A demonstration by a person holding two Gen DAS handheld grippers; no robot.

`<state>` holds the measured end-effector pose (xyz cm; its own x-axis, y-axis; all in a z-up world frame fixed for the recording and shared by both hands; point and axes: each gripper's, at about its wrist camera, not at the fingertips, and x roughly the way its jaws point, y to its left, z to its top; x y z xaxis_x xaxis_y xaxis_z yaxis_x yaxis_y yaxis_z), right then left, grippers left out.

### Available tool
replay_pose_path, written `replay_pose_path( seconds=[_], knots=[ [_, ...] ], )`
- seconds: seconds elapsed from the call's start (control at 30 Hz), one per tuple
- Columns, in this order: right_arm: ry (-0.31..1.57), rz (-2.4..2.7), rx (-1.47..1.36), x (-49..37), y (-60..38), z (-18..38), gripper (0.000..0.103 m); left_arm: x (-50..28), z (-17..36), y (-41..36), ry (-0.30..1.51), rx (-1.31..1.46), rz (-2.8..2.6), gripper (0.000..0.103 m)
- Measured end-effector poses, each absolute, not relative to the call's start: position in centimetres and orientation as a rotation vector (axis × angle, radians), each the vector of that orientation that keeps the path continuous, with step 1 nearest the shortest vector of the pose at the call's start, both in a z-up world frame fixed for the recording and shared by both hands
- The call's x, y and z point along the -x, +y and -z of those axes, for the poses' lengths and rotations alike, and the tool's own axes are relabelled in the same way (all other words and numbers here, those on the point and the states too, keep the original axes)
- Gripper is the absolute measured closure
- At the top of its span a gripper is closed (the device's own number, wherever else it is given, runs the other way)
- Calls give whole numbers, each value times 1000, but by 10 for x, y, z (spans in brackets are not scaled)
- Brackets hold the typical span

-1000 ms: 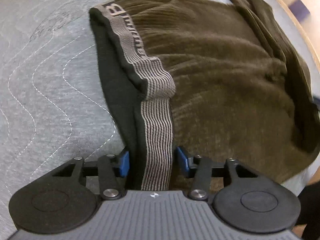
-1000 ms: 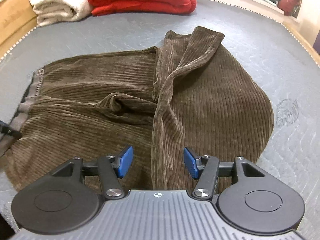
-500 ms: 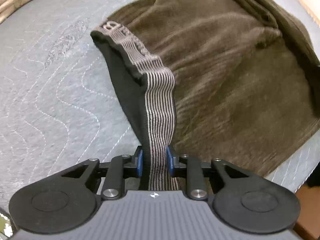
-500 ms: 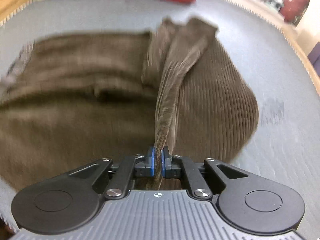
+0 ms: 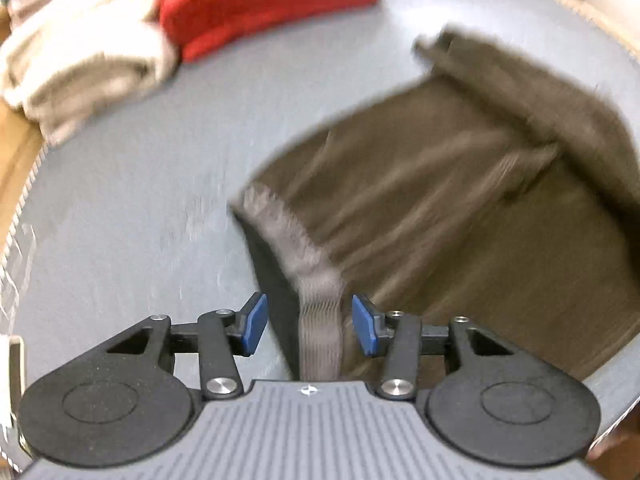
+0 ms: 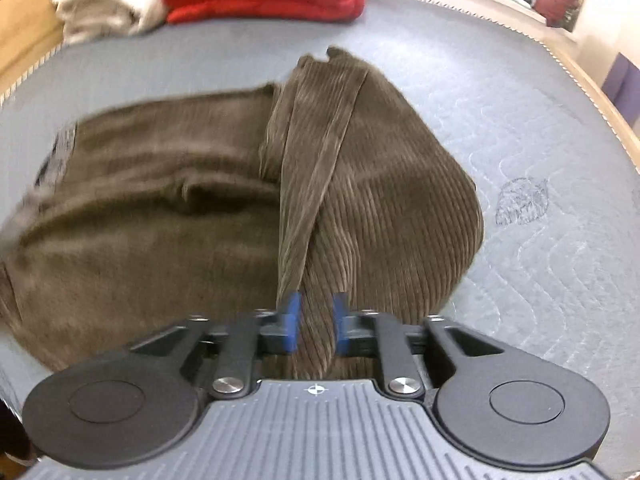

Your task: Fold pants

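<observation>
Two blue fingers (image 5: 253,323) of the left gripper (image 5: 308,324) stand apart and opening around the striped waistband (image 5: 320,320), not pressing it, while the brown corduroy pants (image 5: 460,208) stretch up and right across a grey quilted bed (image 5: 132,184). Right wrist view: the right gripper (image 6: 316,322), tilted steeply down, is opening too, a raised fold (image 6: 316,184) of pants (image 6: 160,200) touching its fingers (image 6: 292,320); the garment's length runs leftward.

Left gripper (image 5: 306,324) angled steeply downward, jaws opening — blue pads (image 5: 254,322) stand clear of the waistband (image 5: 320,332) running between them. Right gripper (image 6: 316,322) likewise pitched down, jaws opening; pads apparently still brushing the corduroy fold (image 6: 316,332).
</observation>
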<state>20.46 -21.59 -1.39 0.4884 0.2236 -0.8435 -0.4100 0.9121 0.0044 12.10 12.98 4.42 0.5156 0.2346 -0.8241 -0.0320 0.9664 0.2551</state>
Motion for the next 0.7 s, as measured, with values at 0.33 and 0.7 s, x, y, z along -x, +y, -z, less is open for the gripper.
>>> replay_pose_path(
  seconds=[0.33,0.7],
  knots=[
    [1002,-420,272,-238,-170,30,51,-94,-44,55,963,-127,-59,27],
    [1012,-343,320,-272,-147,50,101,-133,-29,73,950,-107,-133,23]
  ],
)
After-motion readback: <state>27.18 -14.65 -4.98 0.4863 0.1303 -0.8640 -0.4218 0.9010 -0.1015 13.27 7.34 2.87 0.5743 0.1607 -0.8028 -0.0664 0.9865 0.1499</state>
